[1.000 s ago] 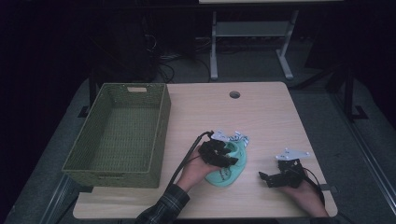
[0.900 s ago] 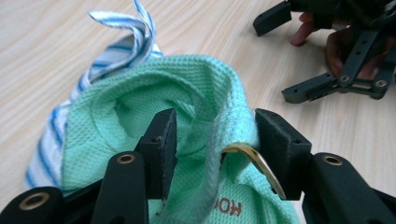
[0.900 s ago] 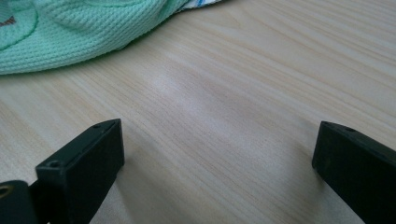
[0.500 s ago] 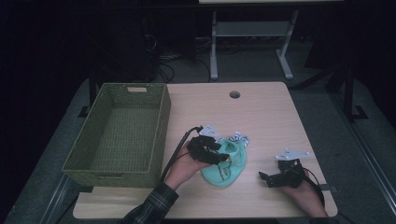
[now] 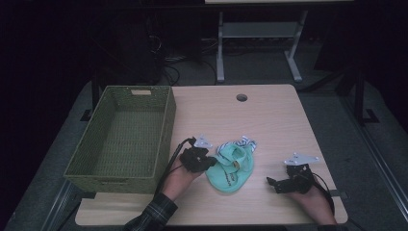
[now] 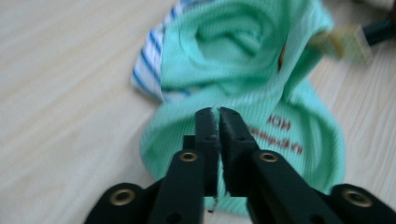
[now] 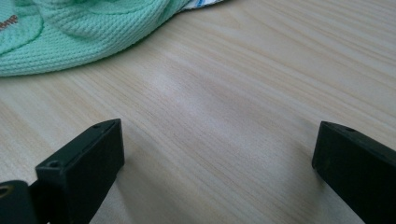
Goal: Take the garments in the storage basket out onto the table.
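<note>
Overhead, a crumpled mint-green knit garment (image 5: 232, 168) is seen on the pale wooden table (image 5: 269, 120), beside a green woven basket (image 5: 126, 134). Closer, the left gripper (image 6: 216, 114) has just been closed, its jaws pinching the fabric. Elsewhere, the right gripper (image 7: 219, 154) is held spread above bare wood.

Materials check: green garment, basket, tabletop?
Green garment: looks like soft ribbed knit fabric, matte; fine ribs and loose folds show, with a blue-striped white part beside it. Basket: seems woven wicker or paper cord, olive, matte; the weave pattern shows on its walls. Tabletop: pale wood-grain, likely laminate, with a slight sheen.
</note>
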`<control>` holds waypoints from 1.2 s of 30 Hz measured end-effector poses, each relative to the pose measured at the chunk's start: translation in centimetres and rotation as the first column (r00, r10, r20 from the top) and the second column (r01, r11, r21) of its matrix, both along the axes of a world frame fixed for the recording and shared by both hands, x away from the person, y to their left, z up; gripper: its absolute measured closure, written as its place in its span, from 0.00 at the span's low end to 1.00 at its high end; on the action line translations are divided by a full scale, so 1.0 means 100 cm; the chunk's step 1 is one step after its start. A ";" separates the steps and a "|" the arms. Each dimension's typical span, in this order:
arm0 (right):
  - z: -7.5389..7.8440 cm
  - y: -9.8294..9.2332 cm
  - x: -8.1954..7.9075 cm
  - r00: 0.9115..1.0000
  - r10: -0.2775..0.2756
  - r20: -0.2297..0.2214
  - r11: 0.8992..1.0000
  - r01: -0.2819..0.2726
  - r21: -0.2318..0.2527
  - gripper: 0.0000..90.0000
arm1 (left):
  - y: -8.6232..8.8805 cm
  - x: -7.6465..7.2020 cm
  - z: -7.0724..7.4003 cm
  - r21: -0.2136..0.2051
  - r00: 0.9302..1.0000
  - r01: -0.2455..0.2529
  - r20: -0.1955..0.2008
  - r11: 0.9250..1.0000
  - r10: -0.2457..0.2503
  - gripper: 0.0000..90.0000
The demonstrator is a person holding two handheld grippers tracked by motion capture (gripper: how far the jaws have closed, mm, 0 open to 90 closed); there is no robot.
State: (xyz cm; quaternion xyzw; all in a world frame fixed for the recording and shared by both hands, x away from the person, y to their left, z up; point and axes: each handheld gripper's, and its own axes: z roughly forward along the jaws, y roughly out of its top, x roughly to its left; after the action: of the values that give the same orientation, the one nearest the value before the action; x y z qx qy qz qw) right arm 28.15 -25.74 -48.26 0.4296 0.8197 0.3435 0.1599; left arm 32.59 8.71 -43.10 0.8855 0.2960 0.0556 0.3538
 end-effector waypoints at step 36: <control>0.036 0.016 0.022 1.000 0.029 0.005 0.998 -0.029 0.062 0.44 | -0.005 -0.002 -0.026 0.100 0.999 0.039 -0.016 0.994 -0.037 0.98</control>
State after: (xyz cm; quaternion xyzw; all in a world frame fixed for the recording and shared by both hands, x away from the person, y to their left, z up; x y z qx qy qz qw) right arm 30.38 -24.11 -44.62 0.4217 0.8144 0.3720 0.1429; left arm 32.43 8.21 -45.67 0.9079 0.2784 0.0574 0.3080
